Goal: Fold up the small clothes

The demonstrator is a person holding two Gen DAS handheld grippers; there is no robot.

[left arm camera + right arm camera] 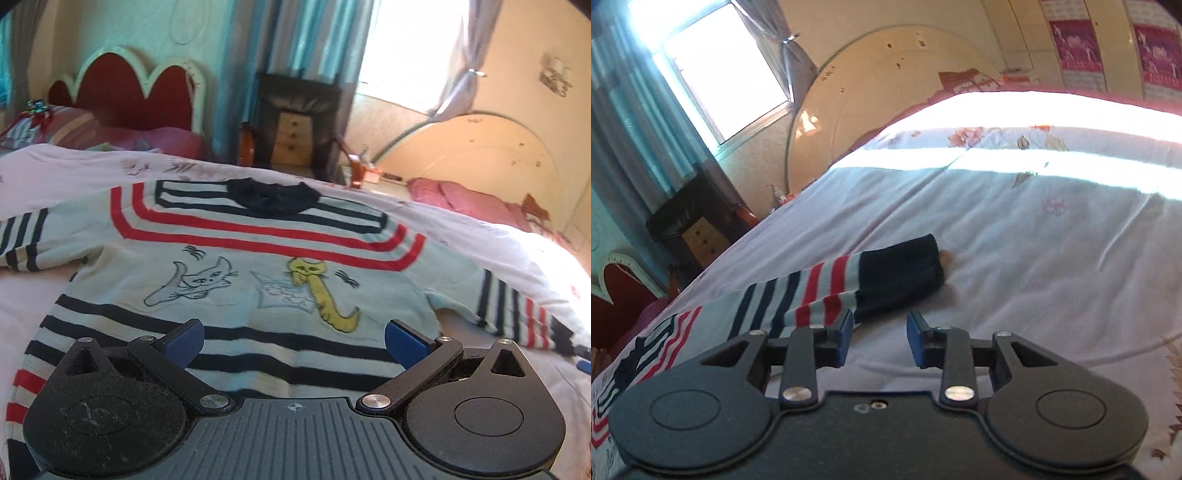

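Observation:
A small pale-blue sweater point(236, 254) with red and navy stripes and two cat pictures lies flat, front up, on the bed, its dark collar point(271, 197) at the far side. My left gripper point(293, 336) hangs open over the striped hem, with nothing between its blue pads point(184, 339). In the right wrist view one striped sleeve point(798, 295) stretches out to the right and ends in a navy cuff point(901, 273). My right gripper point(881, 332) sits just short of that cuff. Its jaws stand partly apart, only bedsheet shows between them, and the left pad point(845, 334) is next to the sleeve's edge.
The pale floral bedsheet point(1015, 258) spreads wide to the right, sunlit at its far edge. Beyond the bed stand a red scalloped headboard point(122, 92), a dark nightstand with drawers point(295, 125), a cream rounded headboard point(480, 147), pink bedding point(461, 195) and a bright window point(410, 48).

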